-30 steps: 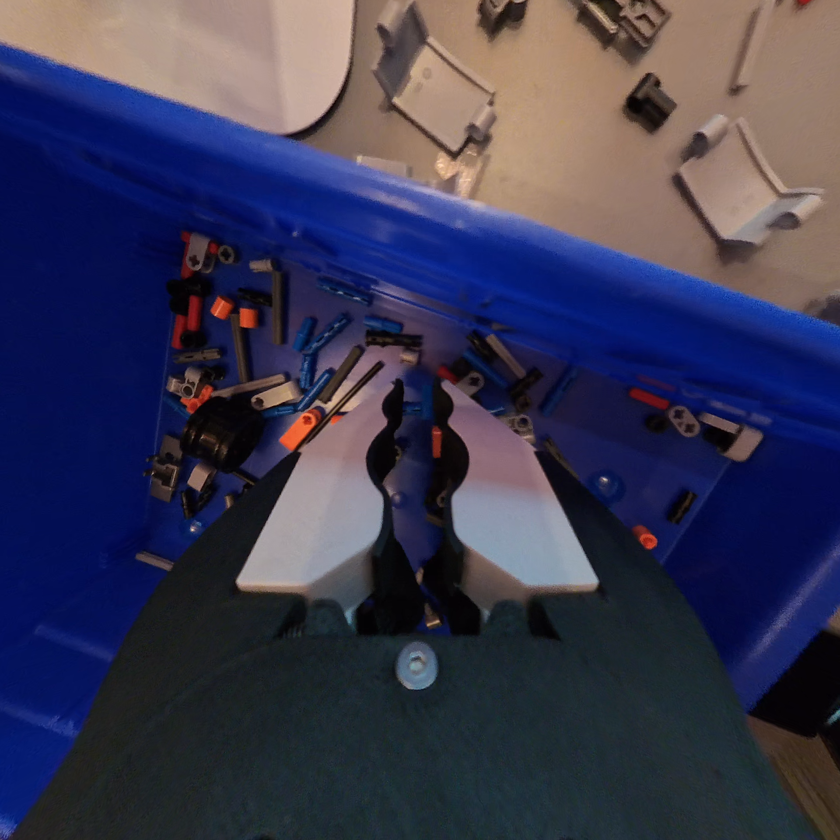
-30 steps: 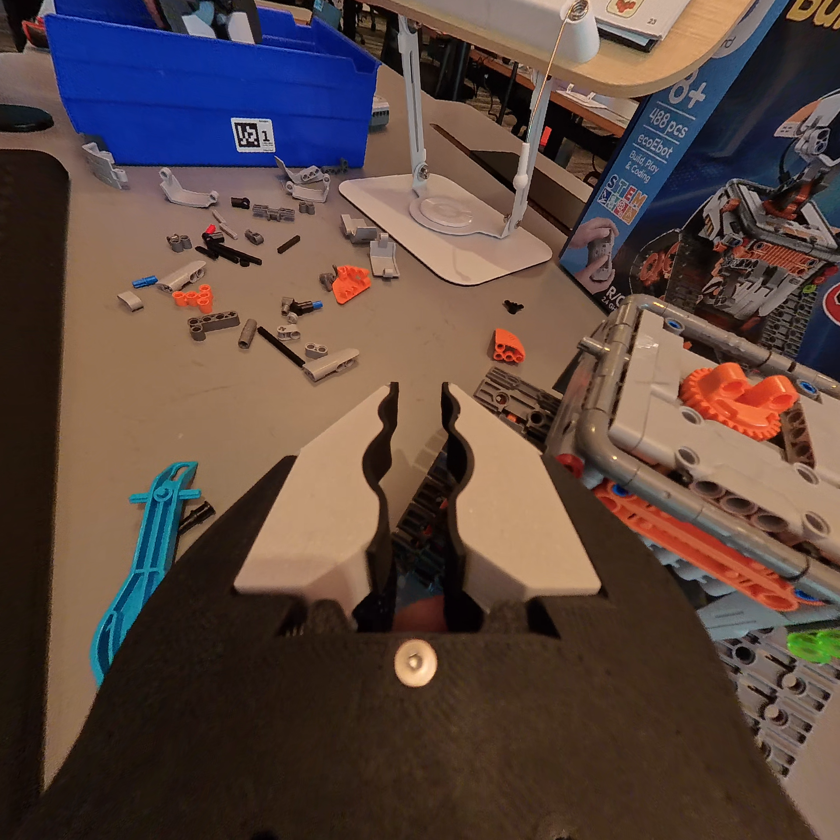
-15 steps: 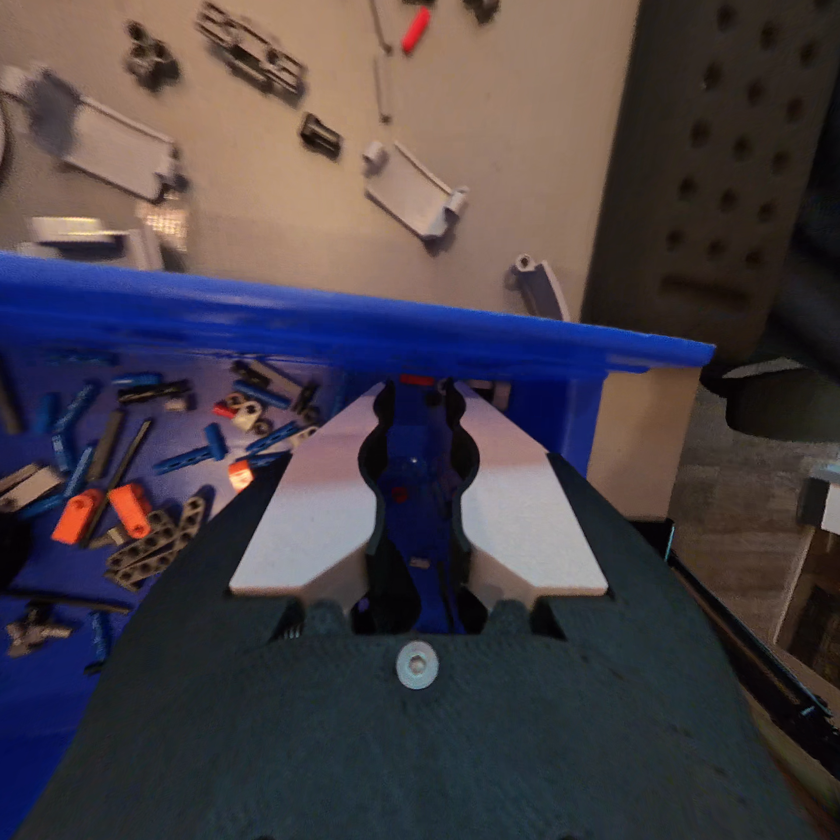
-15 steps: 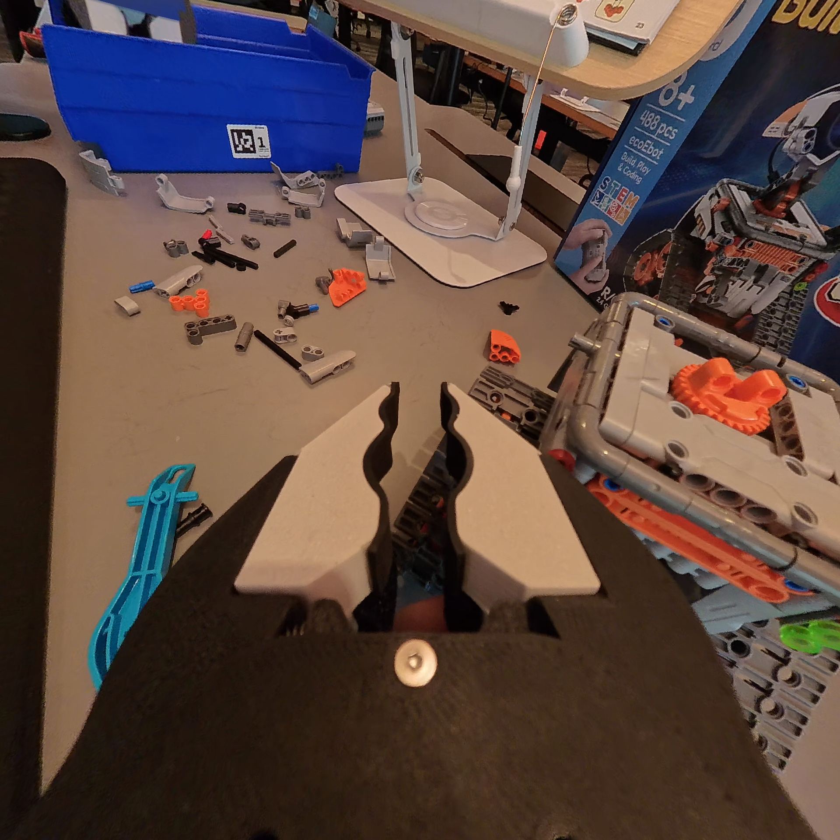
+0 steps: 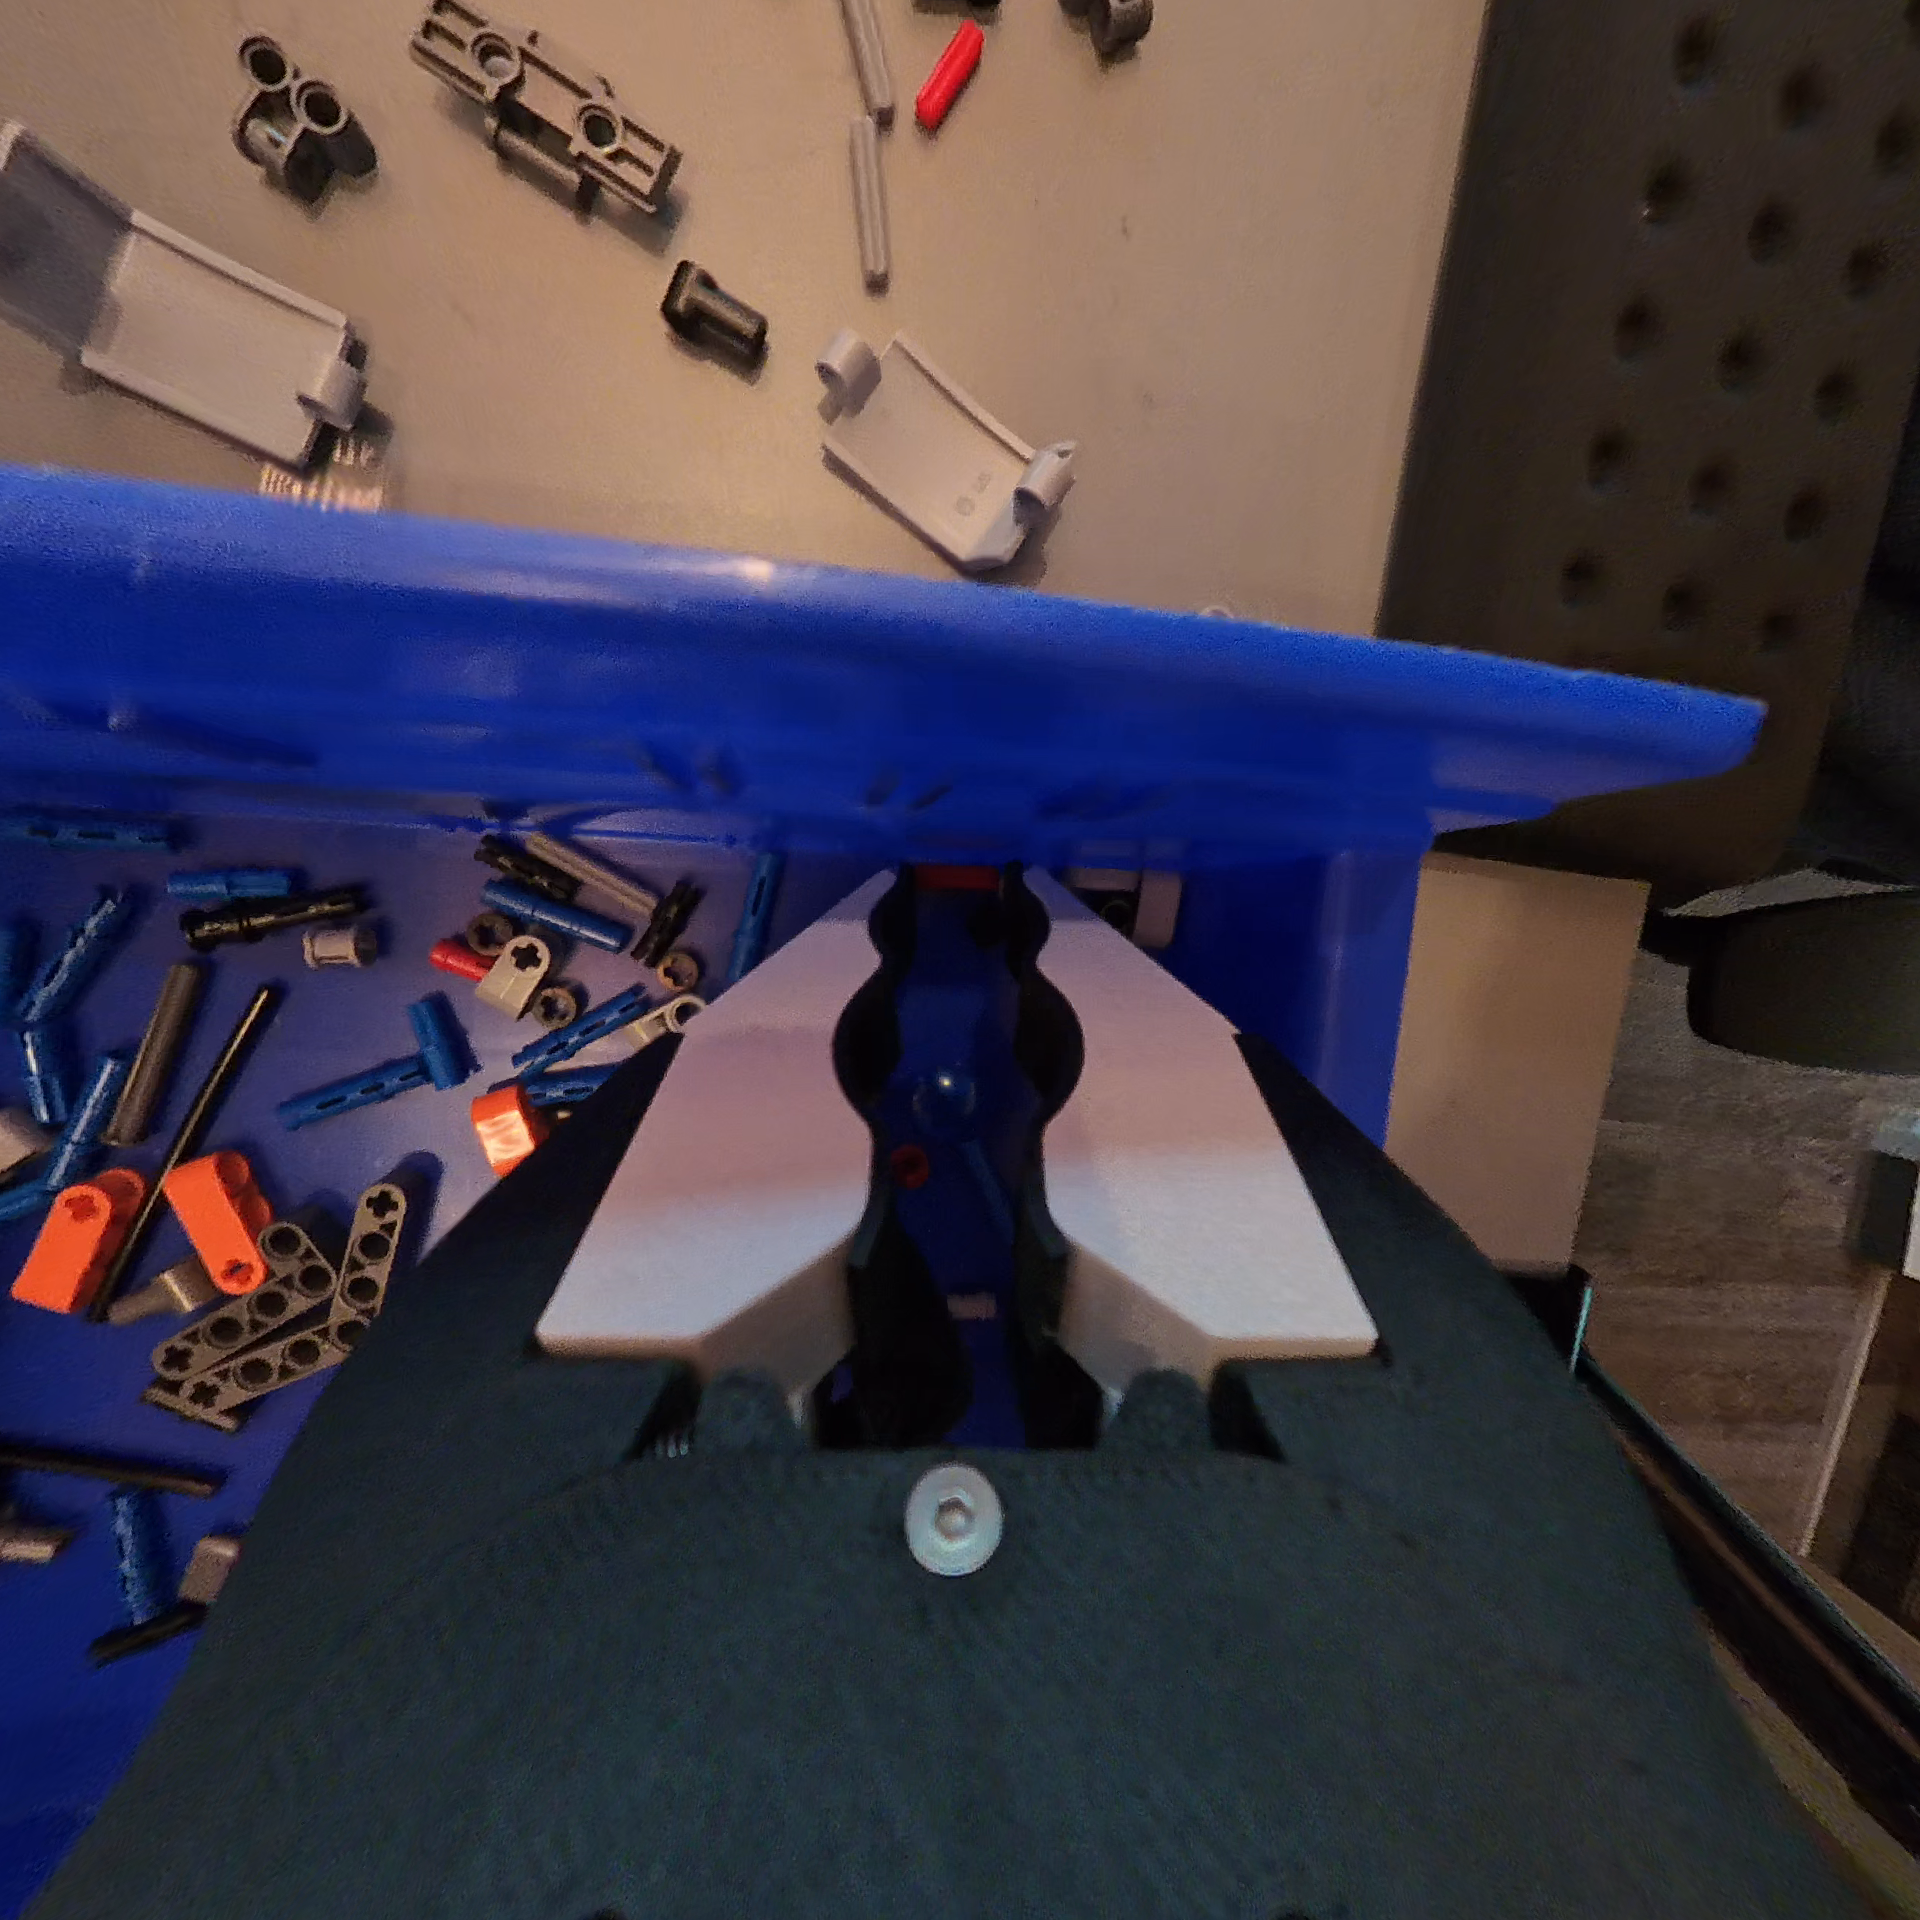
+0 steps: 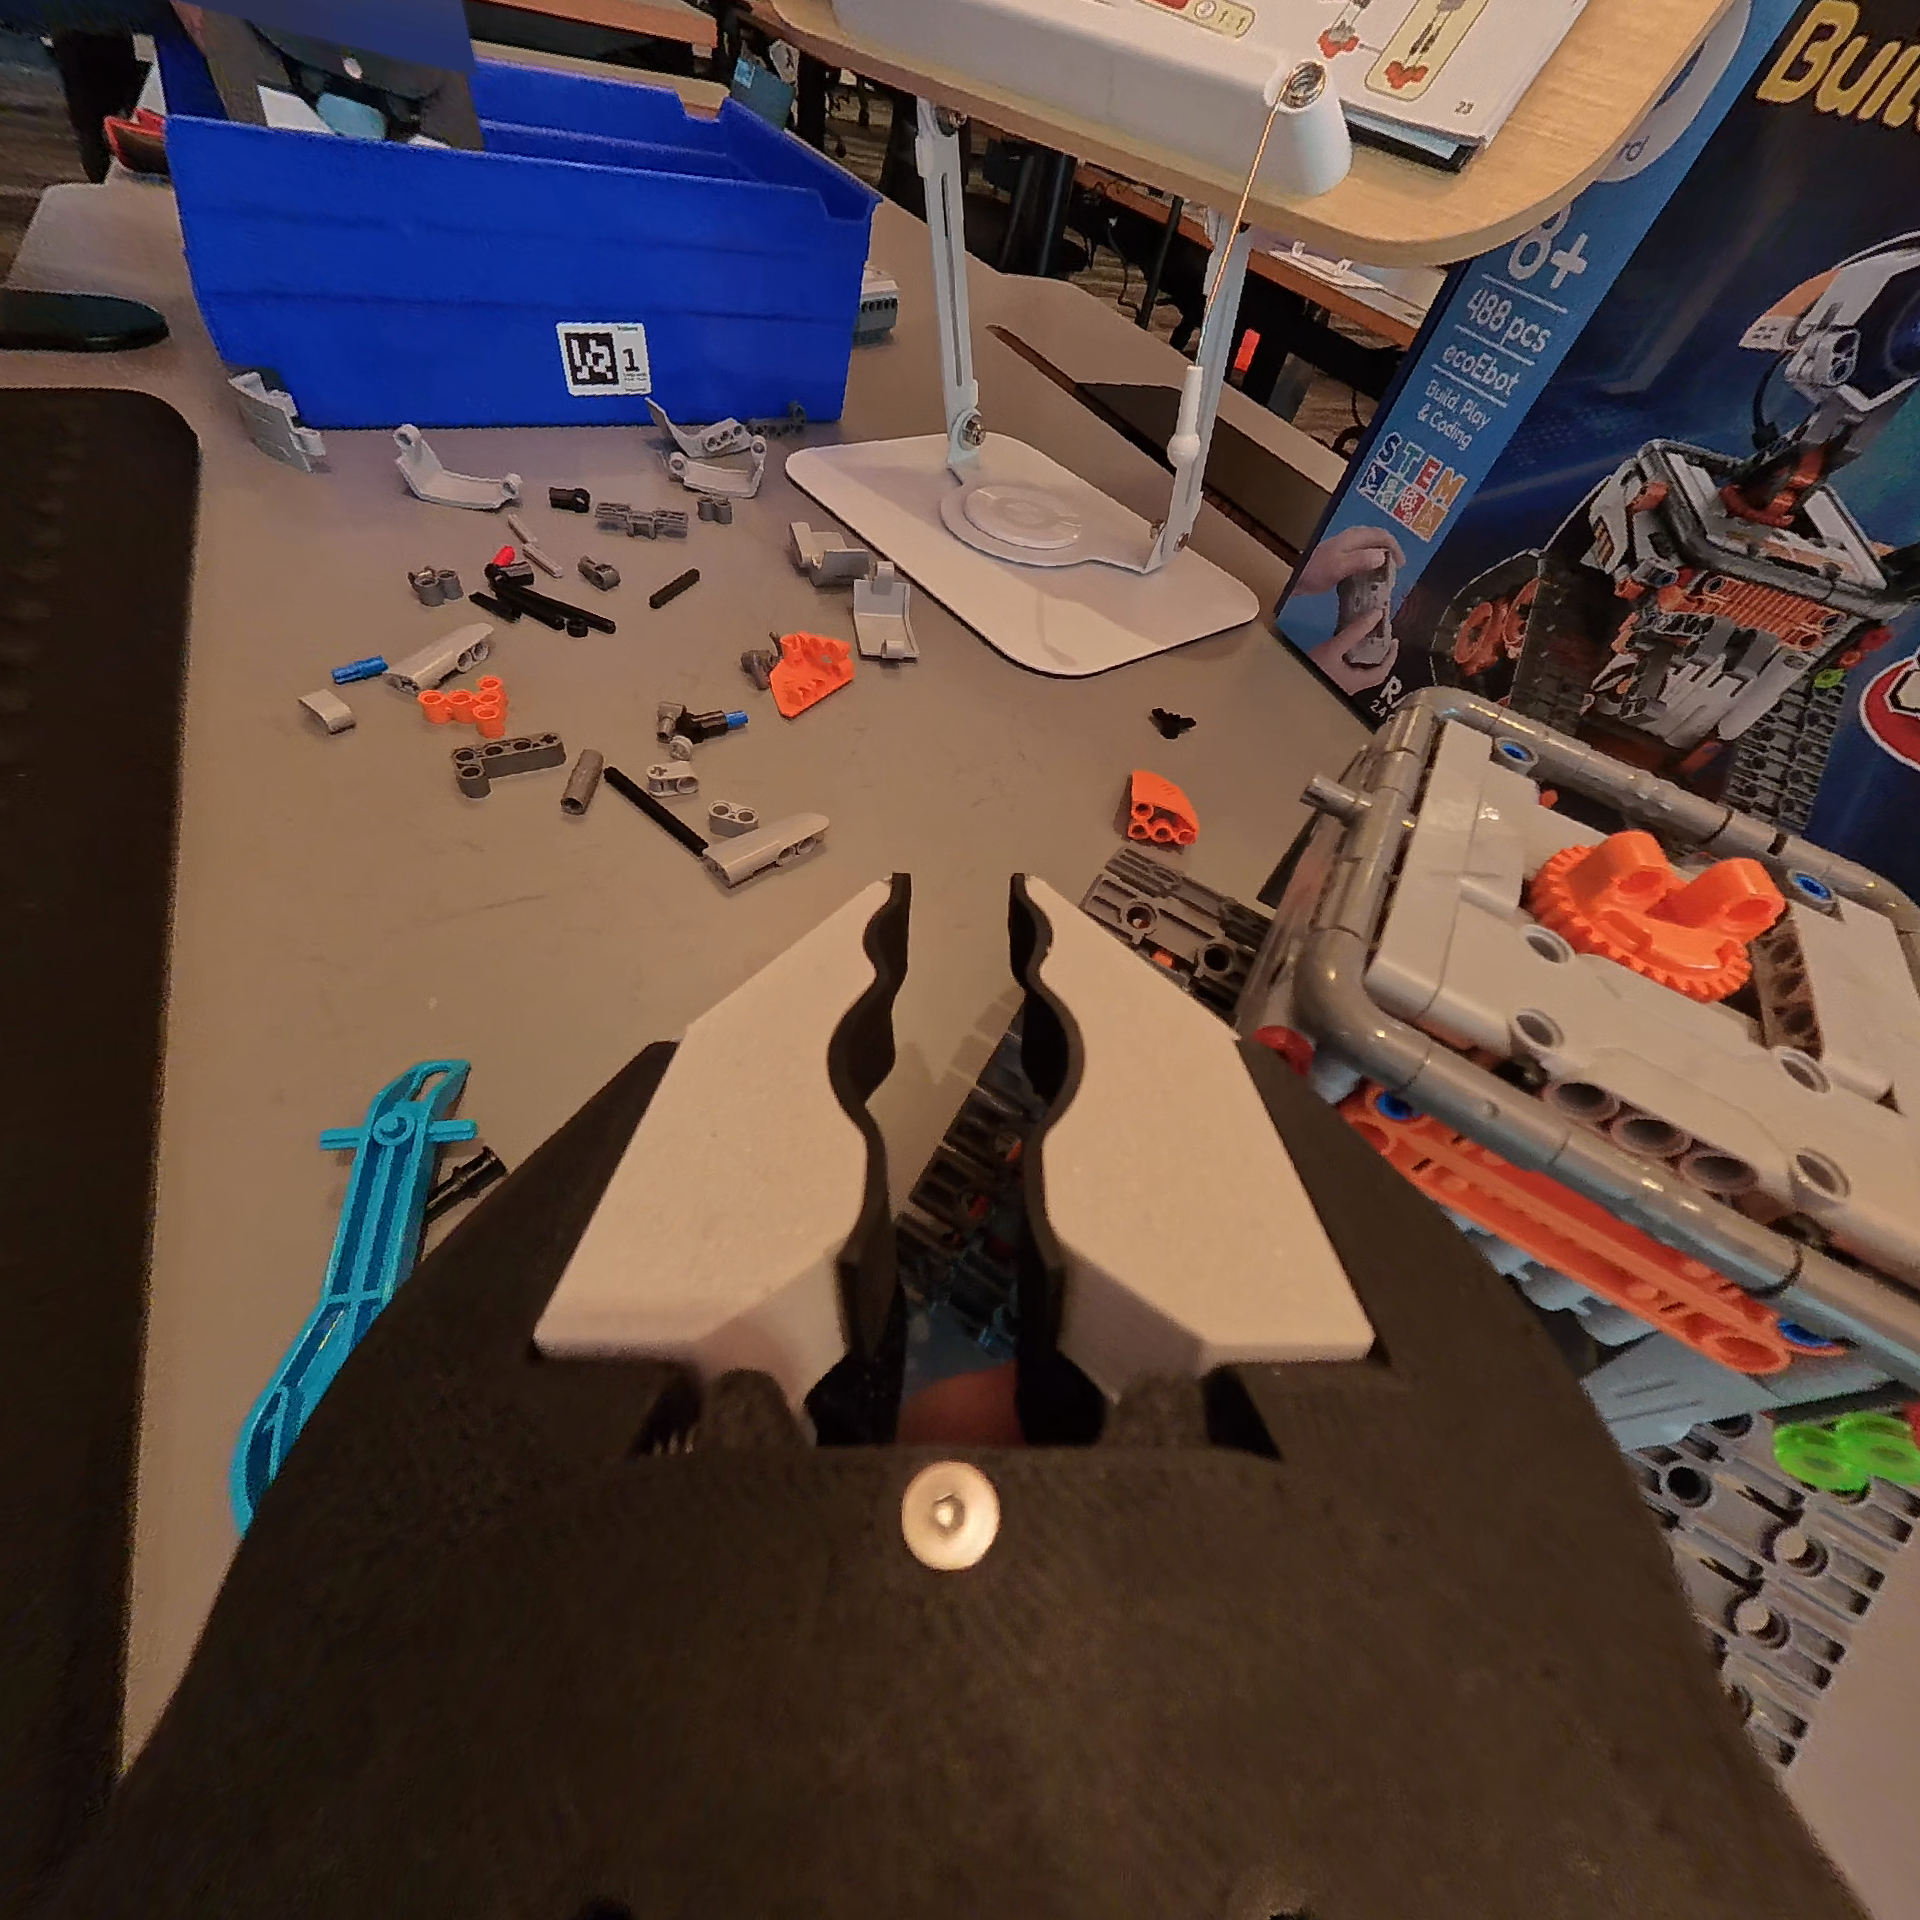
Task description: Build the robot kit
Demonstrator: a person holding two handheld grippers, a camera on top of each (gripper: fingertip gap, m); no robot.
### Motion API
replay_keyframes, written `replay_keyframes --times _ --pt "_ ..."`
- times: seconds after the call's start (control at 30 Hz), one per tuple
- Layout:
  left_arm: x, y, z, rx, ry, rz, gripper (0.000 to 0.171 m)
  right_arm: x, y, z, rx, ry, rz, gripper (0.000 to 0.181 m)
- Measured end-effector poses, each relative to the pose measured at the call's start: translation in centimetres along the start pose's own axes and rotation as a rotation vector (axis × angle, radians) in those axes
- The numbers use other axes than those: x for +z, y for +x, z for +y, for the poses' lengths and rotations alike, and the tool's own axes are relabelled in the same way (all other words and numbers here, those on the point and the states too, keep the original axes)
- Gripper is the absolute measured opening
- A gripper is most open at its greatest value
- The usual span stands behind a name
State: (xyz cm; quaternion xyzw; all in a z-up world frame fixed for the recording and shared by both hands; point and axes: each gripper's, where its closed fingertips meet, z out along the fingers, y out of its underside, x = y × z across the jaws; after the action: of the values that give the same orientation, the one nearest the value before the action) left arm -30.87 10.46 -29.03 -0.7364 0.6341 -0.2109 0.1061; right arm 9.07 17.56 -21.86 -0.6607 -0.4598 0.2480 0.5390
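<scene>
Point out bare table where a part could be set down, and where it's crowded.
In the right wrist view, the table is bare between the dark mat, the turquoise tool and the right gripper. Parts crowd the stretch from the blue bin to the lamp base; the model fills the right.

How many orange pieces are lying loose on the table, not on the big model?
3: an orange connector cluster at the left beside a grey panel, an orange triangular piece near the white stand base, and an orange curved block by the model. Others may be hidden.
</scene>
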Motion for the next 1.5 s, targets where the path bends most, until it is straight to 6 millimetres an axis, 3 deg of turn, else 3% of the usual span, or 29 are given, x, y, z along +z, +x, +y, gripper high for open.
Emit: replay_keyframes --times 0.1,0.33,0.5,0.6,0.8,1.13,1.27,1.37,1.5 --pt "-0.8 -1.3 0.5 -0.022 0.005 -0.043 0.0 0.0 0.0 0.1 0.004 -0.001 -0.003 0.017" --pt "-1.9 -2.4 1.6 -0.046 -0.019 -0.08 0.0 0.2 -0.1 0.2 0.004 -0.007 -0.008 0.017" --pt "-1.5 -1.9 0.7 -0.026 -0.004 -0.078 0.025 0.2 -0.2 0.2 -0.002 -0.008 -0.015 0.017" --pt "-0.8 -2.0 1.0 -0.003 -0.036 -0.108 0.028 0.1 -0.3 0.2 -0.005 -0.01 -0.017 0.017" --pt "-0.7 -2.4 0.8 0.007 -0.039 -0.15 0.015 0.0 -0.3 0.1 -0.011 -0.005 -0.015 0.017" --pt "-1.0 -2.3 1.2 0.051 -0.06 -0.185 0.015 -0.3 -0.5 -0.3 -0.023 0.01 -0.025 0.017" --pt "-3.4 -2.4 0.0 0.057 -0.01 -0.222 0.014 -0.2 -0.8 -0.5 -0.029 0.013 -0.035 0.017" --pt "-6.6 -3.2 -0.8 0.087 -0.019 -0.324 0.014 -0.2 -1.0 -0.6 -0.036 0.016 -0.042 0.017" --pt "-10.7 -3.1 -4.5 0.167 0.016 -0.427 0.013 -0.2 -1.3 -0.9 -0.044 0.025 -0.051 0.017"
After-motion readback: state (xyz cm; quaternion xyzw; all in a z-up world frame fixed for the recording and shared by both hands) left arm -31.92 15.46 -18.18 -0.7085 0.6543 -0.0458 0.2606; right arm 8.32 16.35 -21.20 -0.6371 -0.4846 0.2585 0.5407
